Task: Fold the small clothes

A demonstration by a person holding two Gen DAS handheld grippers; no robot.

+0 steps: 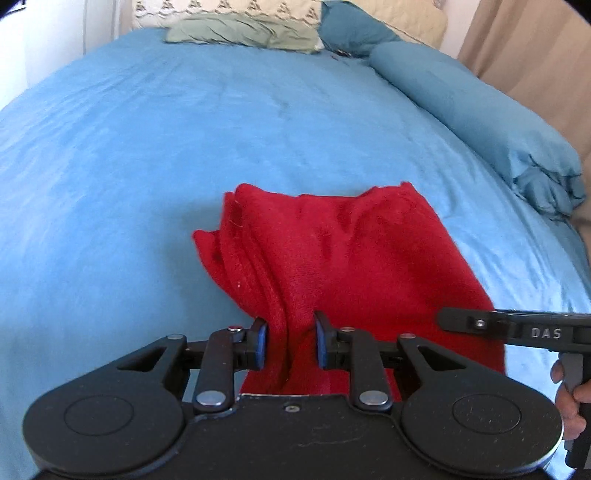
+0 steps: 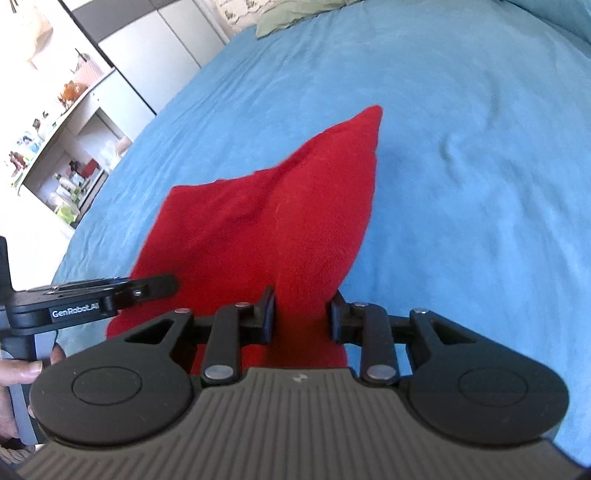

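A red fleece garment (image 1: 332,254) lies partly bunched on the blue bed cover (image 1: 147,155). My left gripper (image 1: 291,343) is shut on the garment's near left edge, with cloth bunched between its blue pads. My right gripper (image 2: 303,317) is shut on the garment's (image 2: 258,229) near right edge. Both hold the near edge lifted, so the cloth slopes down to the bed. The far corners rest on the cover (image 2: 461,166). Each gripper's body shows at the side of the other's view.
Pillows (image 1: 243,33) and a rolled blue duvet (image 1: 480,122) lie at the bed's far and right sides. A beige curtain (image 1: 535,48) hangs on the right. Cluttered white shelves (image 2: 62,147) stand beyond the bed's left edge.
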